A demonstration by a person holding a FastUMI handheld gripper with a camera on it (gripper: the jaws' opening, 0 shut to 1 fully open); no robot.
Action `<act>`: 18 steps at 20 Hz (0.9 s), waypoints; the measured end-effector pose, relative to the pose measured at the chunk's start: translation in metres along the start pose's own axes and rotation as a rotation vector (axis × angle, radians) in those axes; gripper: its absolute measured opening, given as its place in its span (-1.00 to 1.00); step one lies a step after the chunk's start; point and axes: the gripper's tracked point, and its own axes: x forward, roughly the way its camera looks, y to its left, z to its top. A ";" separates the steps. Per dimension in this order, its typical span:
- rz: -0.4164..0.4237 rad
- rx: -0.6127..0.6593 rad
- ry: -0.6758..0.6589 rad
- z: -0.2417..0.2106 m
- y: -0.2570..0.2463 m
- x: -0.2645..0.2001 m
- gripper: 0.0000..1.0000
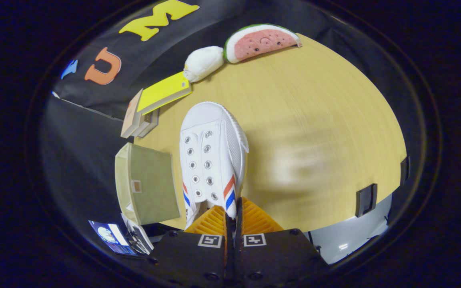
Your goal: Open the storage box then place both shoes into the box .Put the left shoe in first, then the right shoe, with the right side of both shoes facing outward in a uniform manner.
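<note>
The hand-held gripper (232,220) grips a white shoe (210,156) above the table (314,120).

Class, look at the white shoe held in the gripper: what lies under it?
Under the white shoe is the bare wooden table. The gripper is shut on its side wall near the heel. Its sole and anything beneath are covered.

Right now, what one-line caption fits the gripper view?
Gripper shut on the white shoe, toe pointing away over the wooden table, green storage box beside it.

Gripper (233,218) with ridged jaws, dark housing, two square coded markers, round screws along the body
</note>
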 end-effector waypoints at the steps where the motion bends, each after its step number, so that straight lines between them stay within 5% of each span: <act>1: 0.012 -0.010 -0.012 -0.002 0.022 -0.005 -0.89; 8: 0.081 -0.084 -0.033 -0.032 0.162 -0.004 -0.89; 18: 0.077 -0.126 0.053 -0.077 0.268 0.062 -0.89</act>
